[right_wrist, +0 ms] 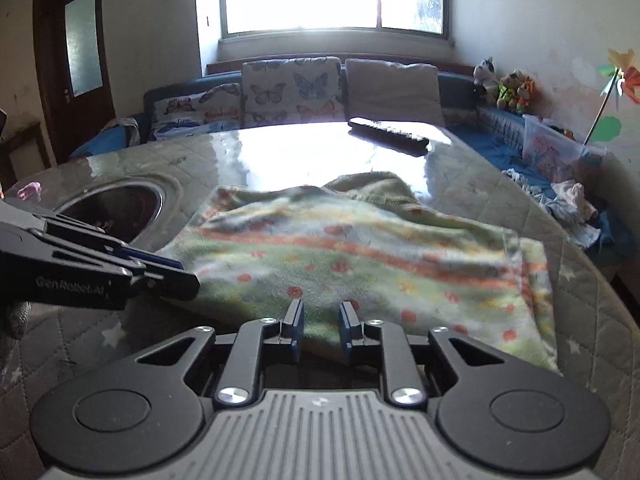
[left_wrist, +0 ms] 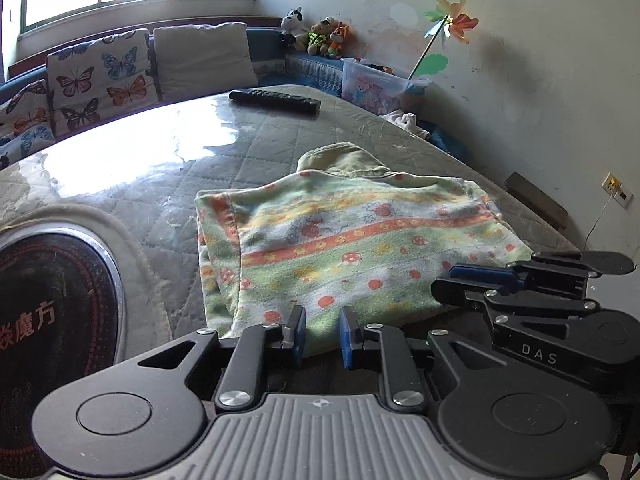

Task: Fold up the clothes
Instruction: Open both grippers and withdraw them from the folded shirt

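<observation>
My left tongs [left_wrist: 322, 334] sit low at the near edge of the table [left_wrist: 256, 152], jaws parted a narrow way with nothing between them, their blue pads just at the near hem of the garment [left_wrist: 344, 248]. My right tongs [right_wrist: 322, 332] are at the same near edge, jaws likewise narrowly apart and empty, tips over the cloth's near border. From the left wrist view the right tongs appear side-on at the garment's near right corner; from the right wrist view the left tongs lie at its near left corner, with a blue pad touching the cloth.

The garment is a fleecy piece, pale green with orange stripes and small red spots, lying folded and fairly flat on the near half of the quilted cover. A plain green flap sticks out at its far edge. Its left side shows a folded-over hem.

A dark round inset [left_wrist: 52, 320] is set in the table near the left edge, beside the garment. A black remote [left_wrist: 275, 100] lies at the far edge, well apart from the cloth. Butterfly cushions [left_wrist: 100, 76] and plush toys [left_wrist: 320, 36] line the bench behind.
</observation>
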Motion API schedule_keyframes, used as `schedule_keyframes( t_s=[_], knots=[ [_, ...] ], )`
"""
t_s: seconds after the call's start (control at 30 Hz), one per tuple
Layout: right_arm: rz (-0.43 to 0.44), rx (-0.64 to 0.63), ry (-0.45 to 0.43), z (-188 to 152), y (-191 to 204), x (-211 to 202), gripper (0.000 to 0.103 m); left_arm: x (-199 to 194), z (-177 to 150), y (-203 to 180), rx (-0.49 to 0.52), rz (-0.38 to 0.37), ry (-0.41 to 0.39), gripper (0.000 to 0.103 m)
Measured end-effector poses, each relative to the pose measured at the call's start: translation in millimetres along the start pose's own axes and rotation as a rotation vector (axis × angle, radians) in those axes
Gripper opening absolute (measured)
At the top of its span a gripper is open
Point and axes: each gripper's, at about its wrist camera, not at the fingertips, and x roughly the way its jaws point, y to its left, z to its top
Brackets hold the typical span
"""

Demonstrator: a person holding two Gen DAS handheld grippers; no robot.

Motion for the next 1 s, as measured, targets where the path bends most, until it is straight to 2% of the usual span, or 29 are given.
schedule_keyframes(
  t_s=[0.07,0.13,0.17,0.5,0.6,0.67,0.7,0.8,0.9,1.0],
  knots=[
    [0.004,0.018,-0.021,0.9,-4.1,-6.9,0.021,-3.4,-1.2,0.7,-0.008,-0.001,-0.003,0.025],
    [-0.012,0.040,-0.042,1.1,-10.9,-11.7,0.033,-11.0,-2.7,2.1,-0.015,0.001,-0.020,0.036],
    [-0.027,0.052,-0.052,1.1,-15.6,-14.3,0.036,-14.9,-3.8,2.3,-0.016,0.006,-0.031,0.042],
    [-0.183,0.197,-0.045,-19.2,-68.3,-22.3,0.046,-44.3,-23.1,4.4,-0.009,0.050,-0.079,0.064],
    [-0.172,0.242,-0.032,-27.0,-81.3,-25.7,0.046,-49.5,-28.1,3.2,-0.003,0.063,-0.089,0.073],
    [-0.172,0.242,-0.044,-26.7,-79.5,-30.0,0.050,-52.8,-30.4,2.6,-0.002,0.071,-0.097,0.078],
    [-0.172,0.237,-0.053,-26.3,-77.5,-32.8,0.056,-54.5,-31.3,2.6,-0.003,0.071,-0.102,0.083],
    [-0.153,0.220,-0.076,-23.5,-66.1,-39.3,0.060,-58.5,-33.7,2.3,-0.006,0.078,-0.114,0.092],
    [-0.137,0.198,-0.087,-23.7,-54.0,-42.4,0.075,-61.5,-35.7,2.6,-0.014,0.082,-0.128,0.101],
    [-0.119,0.178,-0.088,-23.2,-43.4,-43.1,0.084,-64.4,-37.8,2.2,-0.015,0.089,-0.130,0.103]
  ],
)
